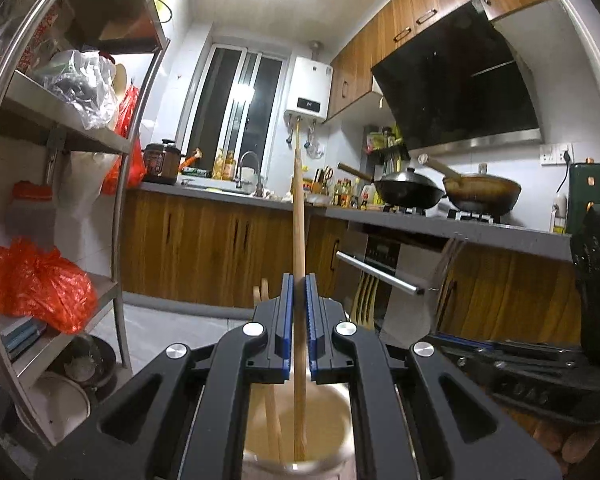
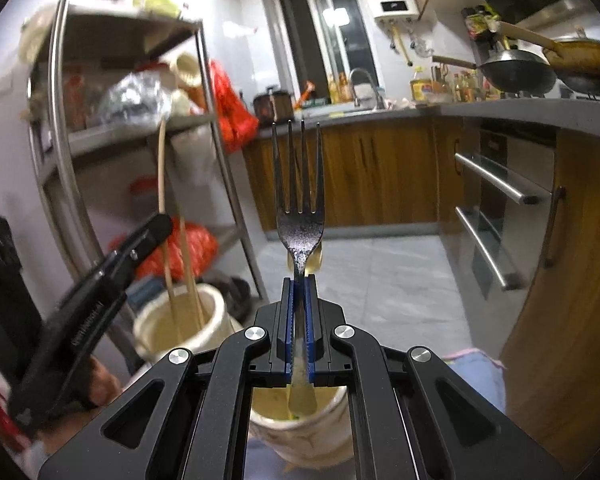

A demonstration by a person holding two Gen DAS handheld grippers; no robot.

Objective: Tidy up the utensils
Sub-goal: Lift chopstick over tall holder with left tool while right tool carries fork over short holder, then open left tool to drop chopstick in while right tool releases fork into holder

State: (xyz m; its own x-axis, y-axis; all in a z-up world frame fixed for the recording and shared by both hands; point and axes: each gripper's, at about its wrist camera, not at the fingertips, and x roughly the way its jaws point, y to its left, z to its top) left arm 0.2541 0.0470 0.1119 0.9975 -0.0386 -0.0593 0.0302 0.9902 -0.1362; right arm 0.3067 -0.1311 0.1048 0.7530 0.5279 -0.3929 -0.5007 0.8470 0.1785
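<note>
My left gripper (image 1: 299, 280) is shut on a wooden chopstick (image 1: 299, 216) that stands upright with its lower end inside a cream cup (image 1: 332, 404) below the jaws. A second chopstick (image 1: 271, 412) leans in that cup. My right gripper (image 2: 299, 280) is shut on a black fork with a gold handle (image 2: 299, 184), tines up, its handle end over a second cream cup (image 2: 300, 432). In the right wrist view the left gripper (image 2: 156, 224) shows at the left, above the chopstick cup (image 2: 216, 316).
A steel shelf rack (image 1: 120, 200) with red bags stands at the left. A wooden counter with woks (image 1: 412, 190) and an oven handle (image 1: 380, 274) is ahead and right. A blue cloth (image 2: 476, 372) lies at the lower right.
</note>
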